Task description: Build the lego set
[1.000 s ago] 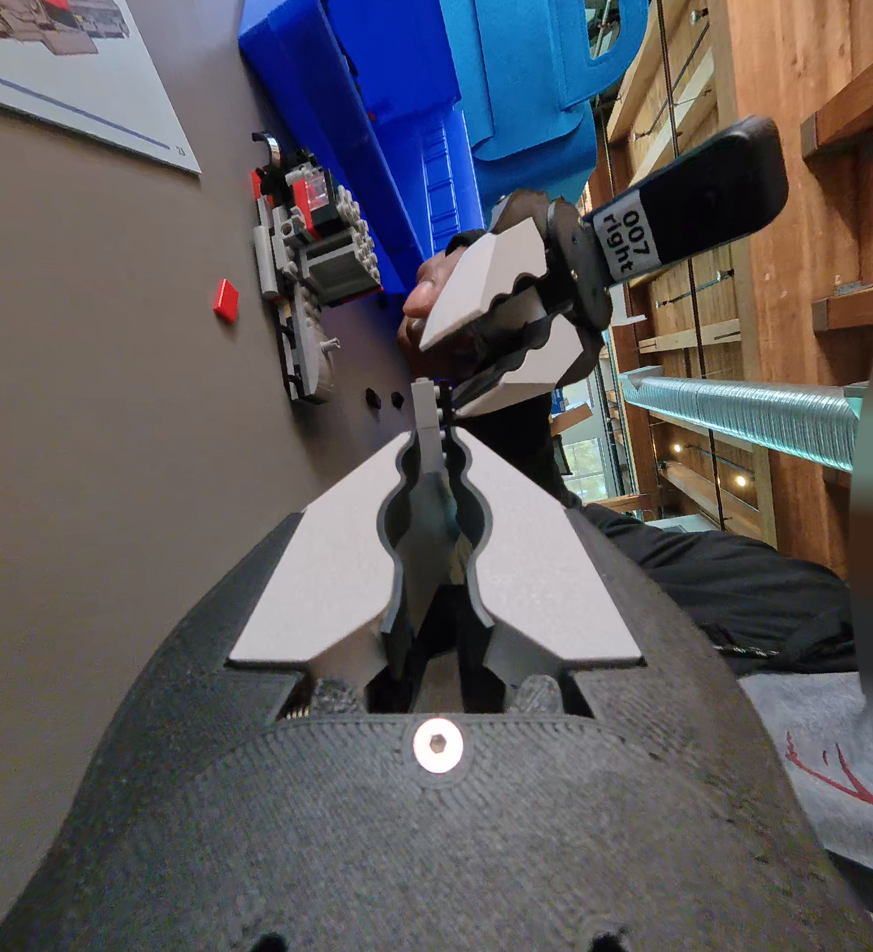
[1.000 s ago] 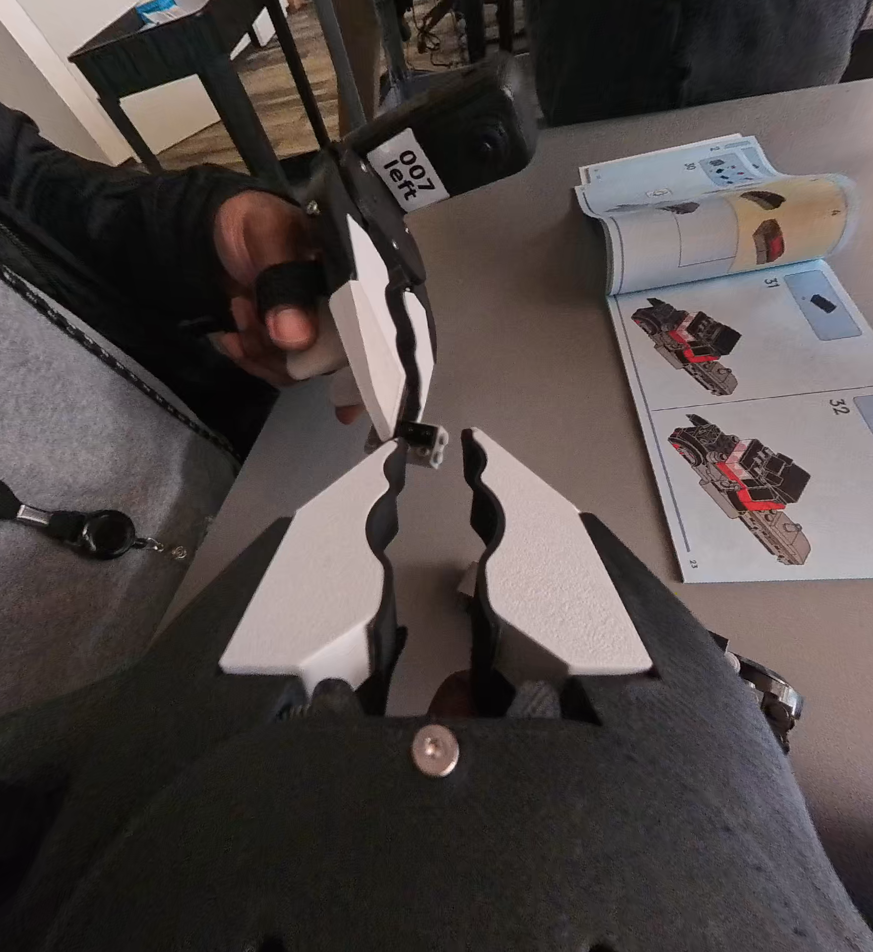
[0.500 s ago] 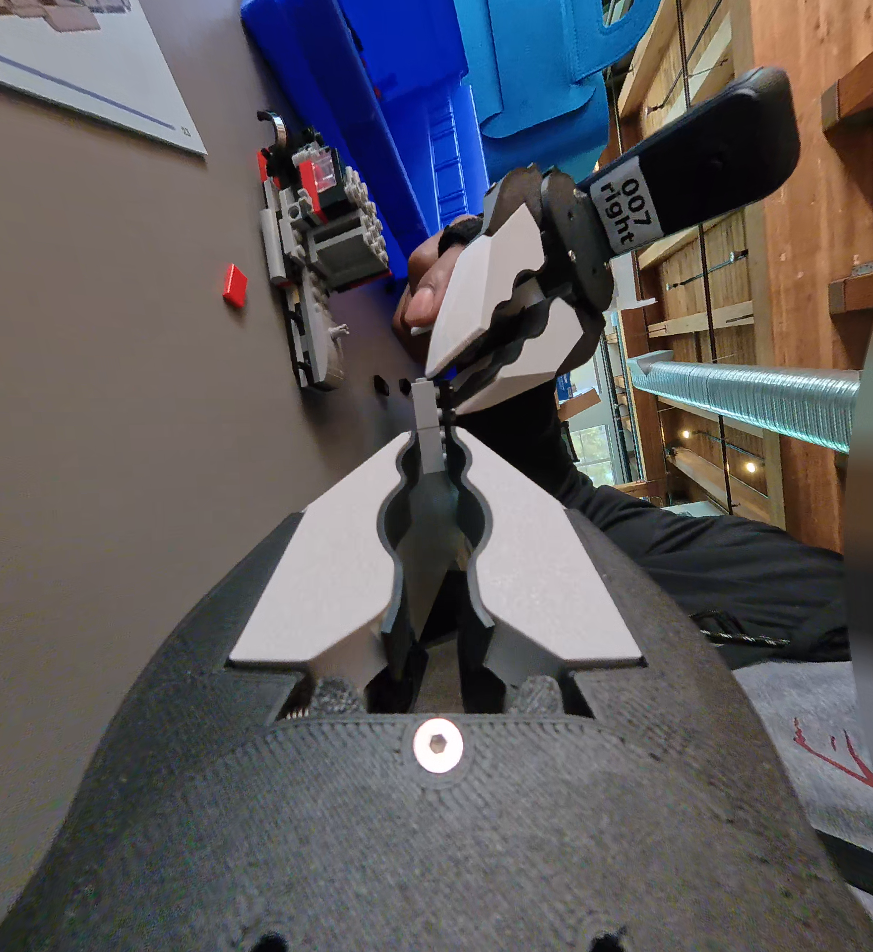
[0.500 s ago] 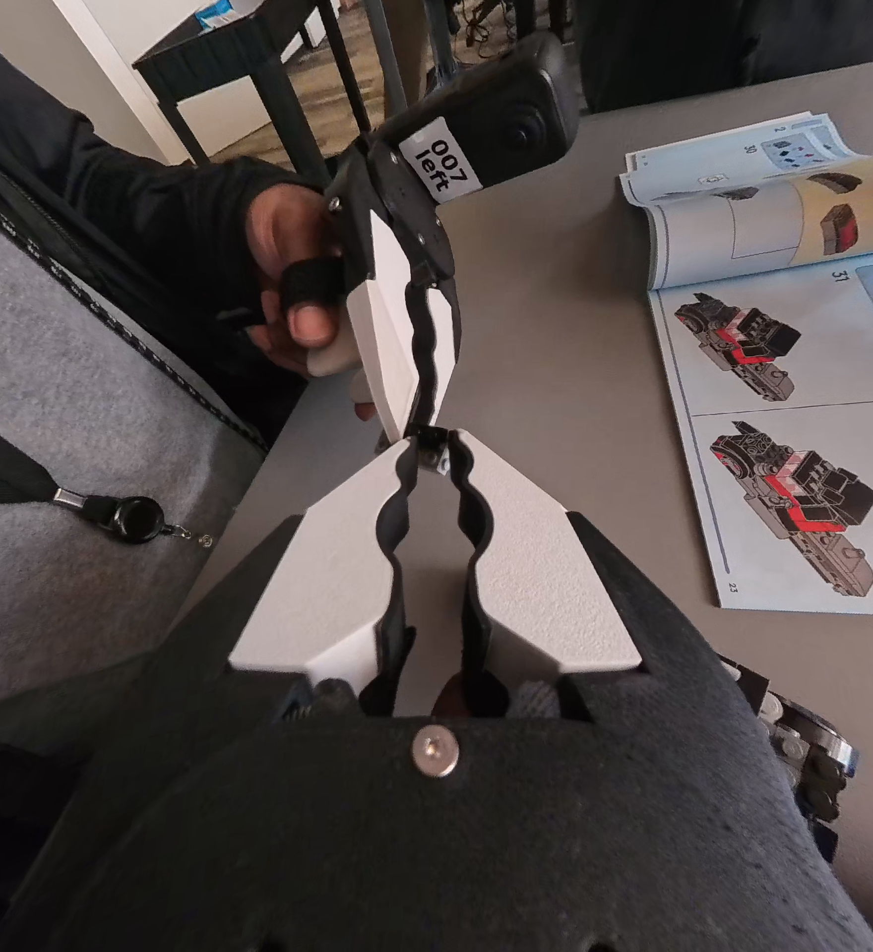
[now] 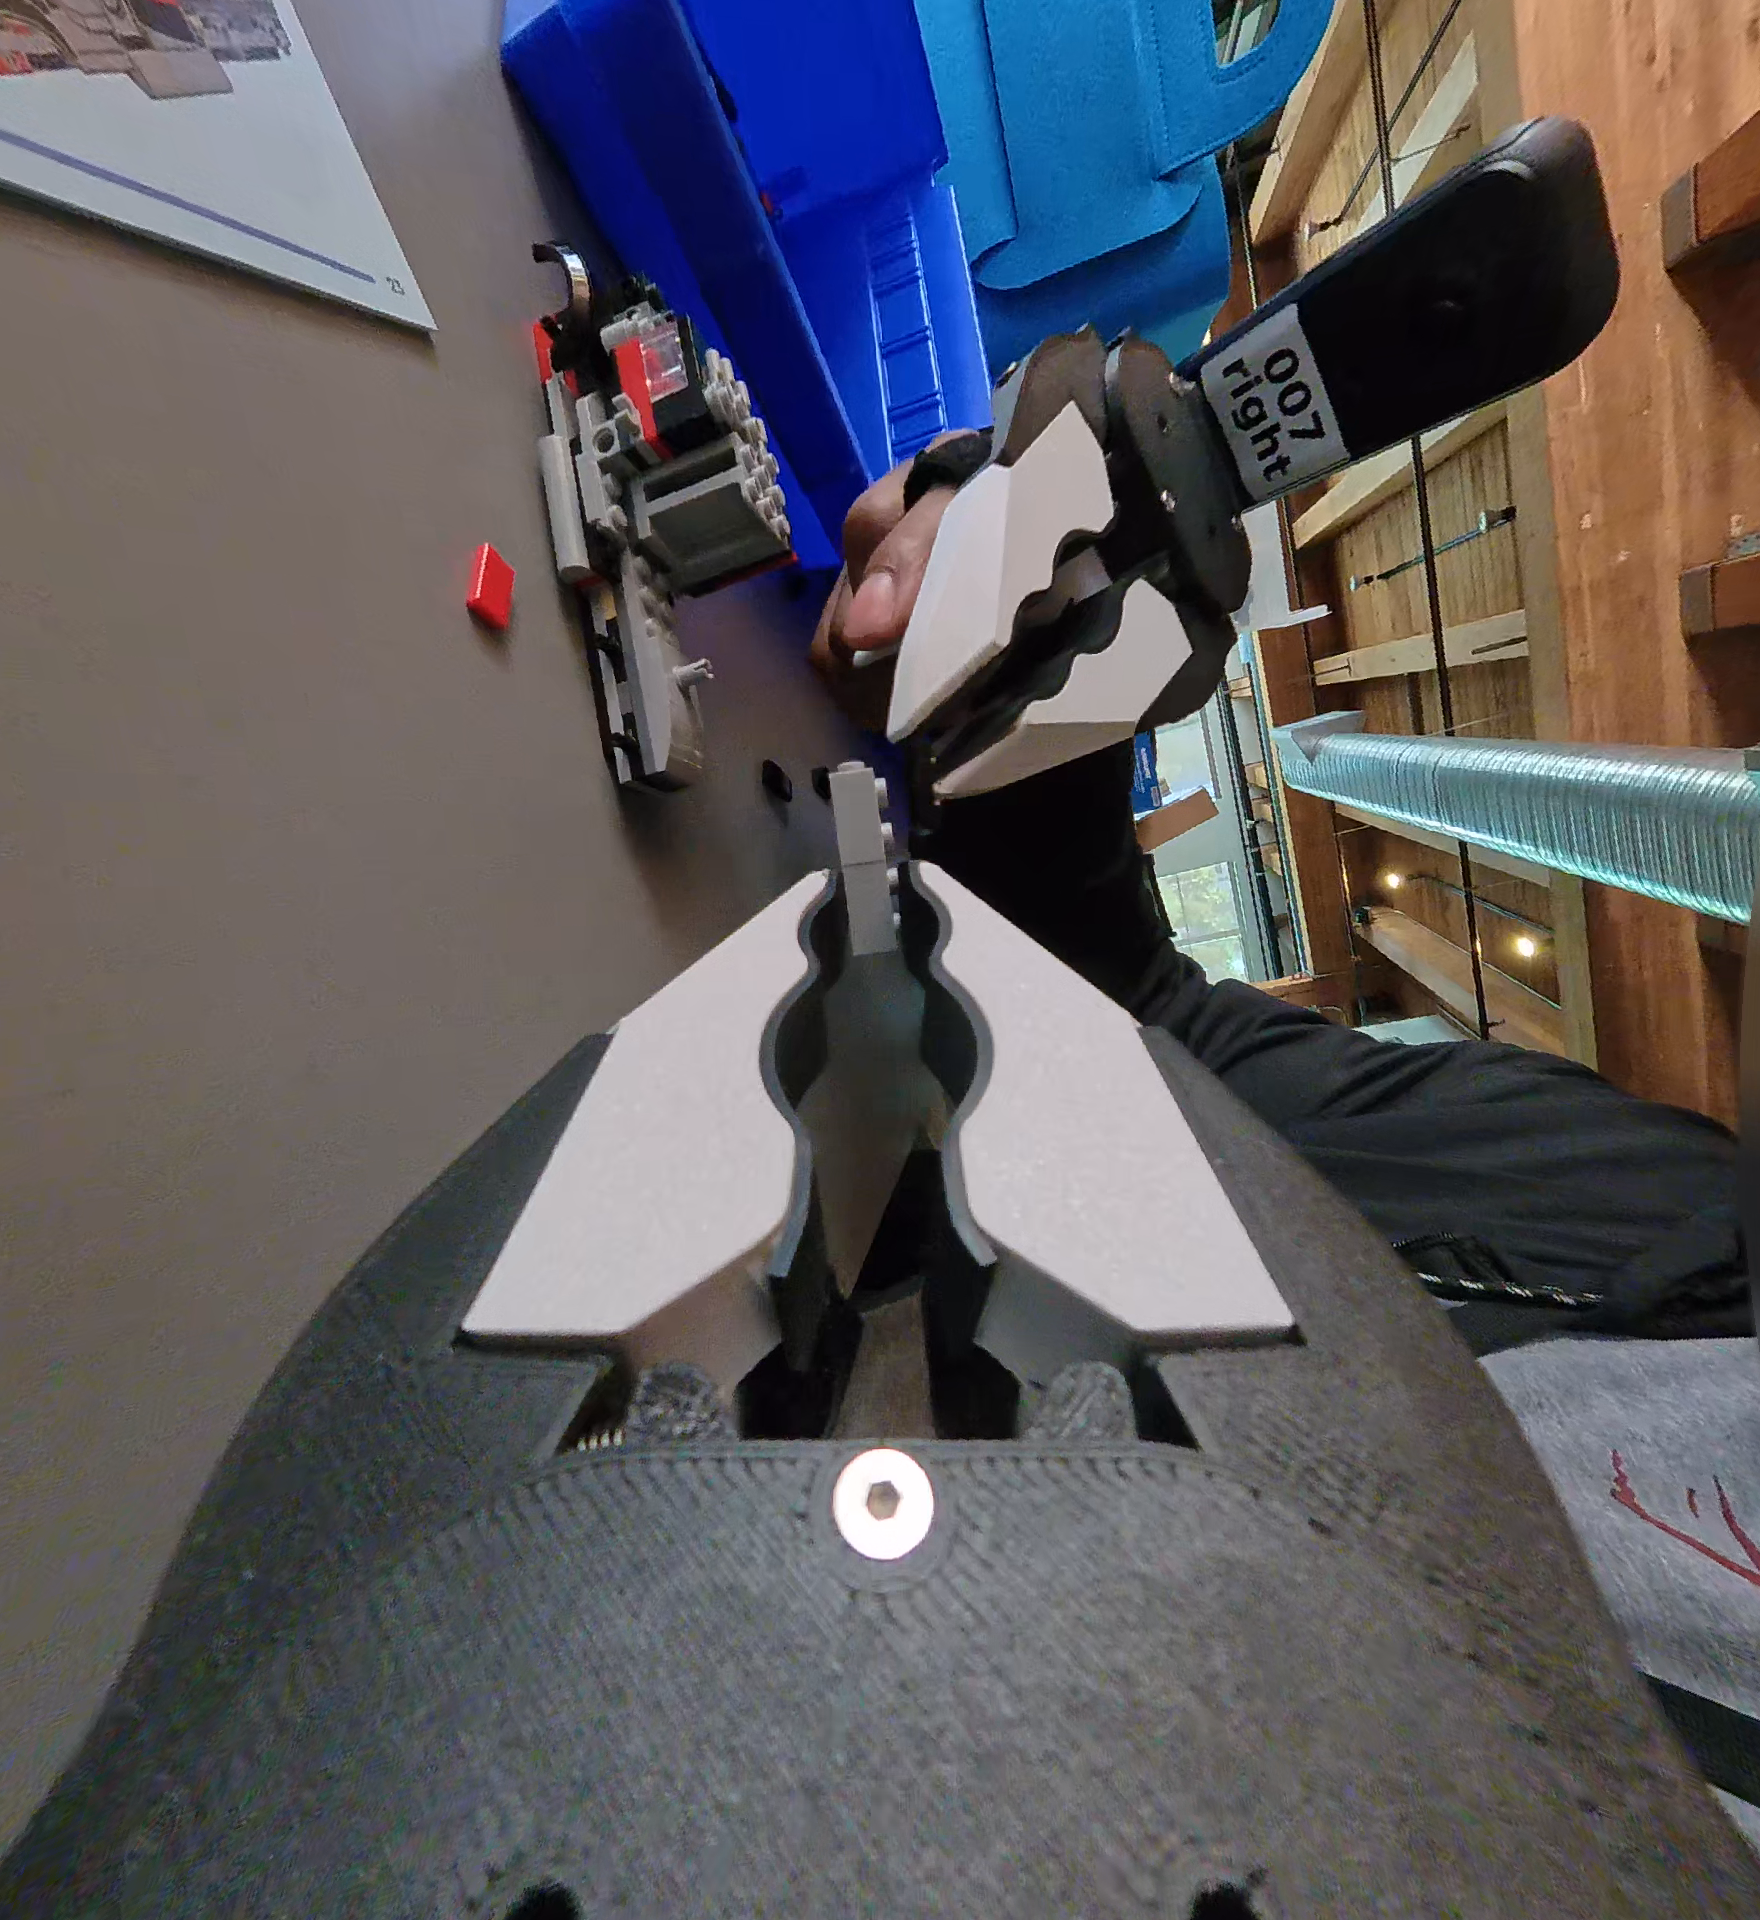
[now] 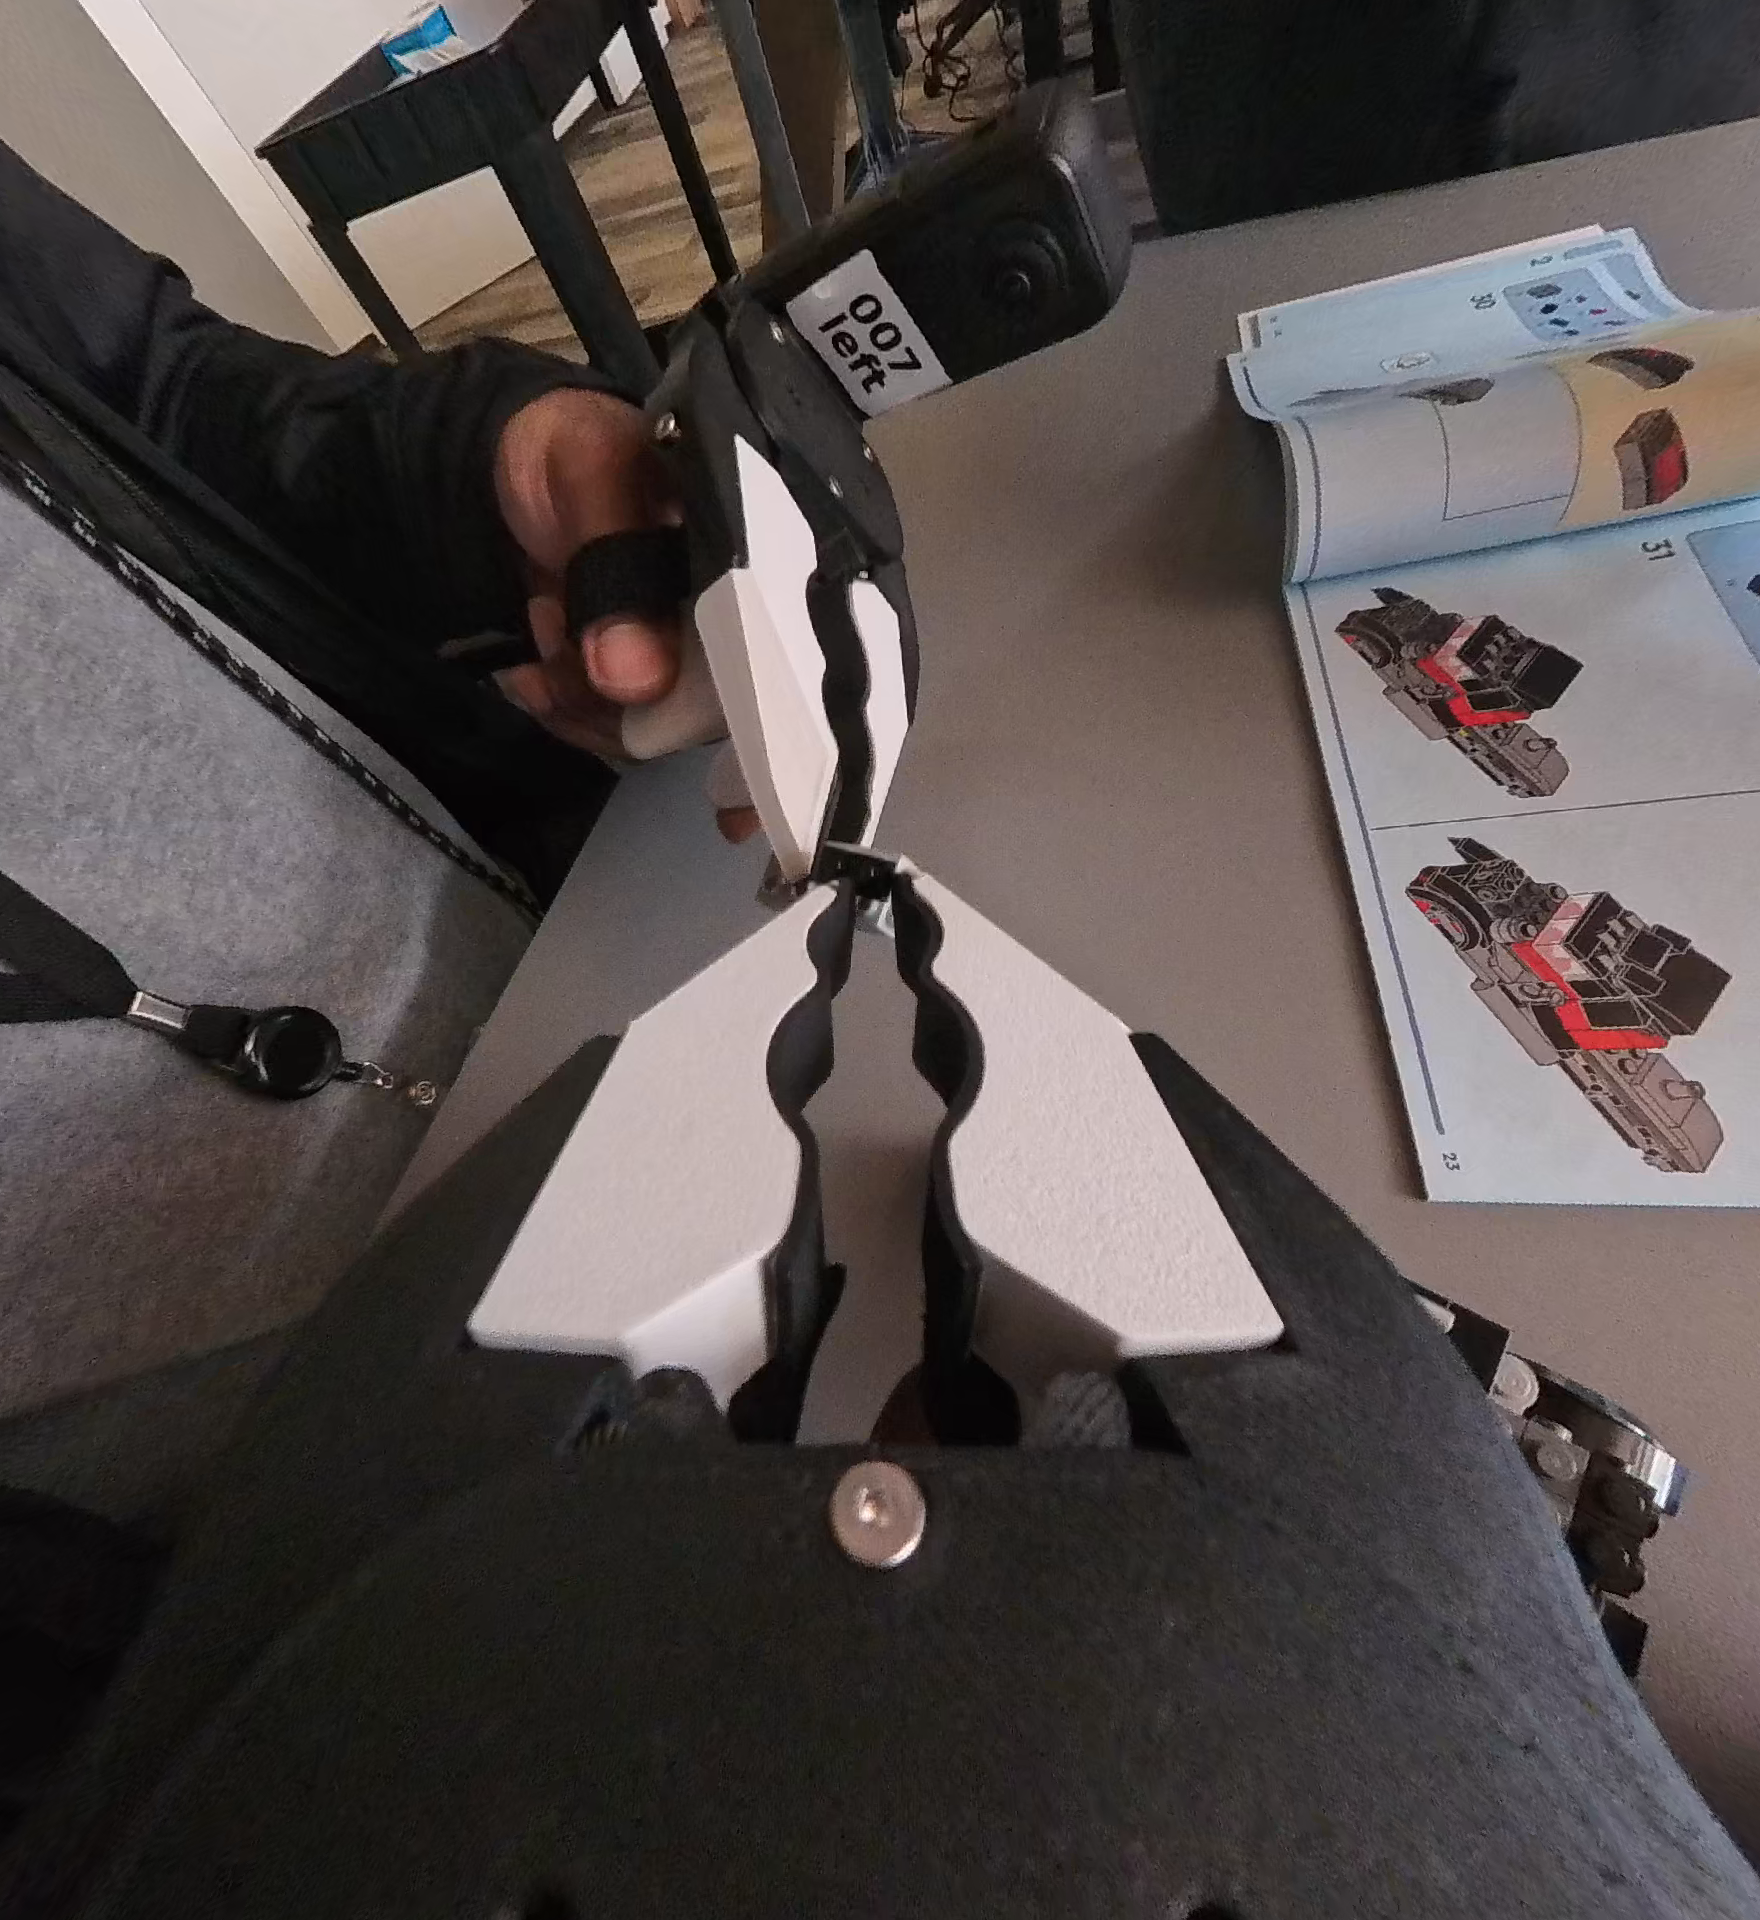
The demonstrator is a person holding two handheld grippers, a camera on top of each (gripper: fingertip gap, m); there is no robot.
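The left hand-held gripper [image 5: 871, 883] is turned on its side, the counter [image 5: 180, 831] running up its left flank, and its fingers are pinched together on a thin grey plate [image 5: 860, 868] that sticks out past the tips with its studs facing right. A hand [image 6: 585, 592] in a black sleeve grips this tool from behind, one finger through a black loop.

The right hand-held gripper [image 6: 871, 899] comes in from the opposite side and meets it tip to tip above the counter edge. Its fingers are drawn in on a small black piece [image 6: 863, 883] right against the plate, though how firmly it is held is hard to tell. In the left wrist view those tips [image 5: 933, 769] sit just beside the plate's studs, with the holding hand [image 5: 876, 592] behind them.

Farther along the counter lies the half-built model [image 5: 647, 499], grey, black and red, flat on the surface. A loose red tile [image 5: 489, 584] lies just beside it, and two tiny black bits [image 5: 777, 777] rest near its lower end. The open booklet [image 6: 1582, 727] lies well apart from the grippers, one page curled over.

Beyond the model stands a blue bin [image 5: 751, 260]; what it holds cannot be seen
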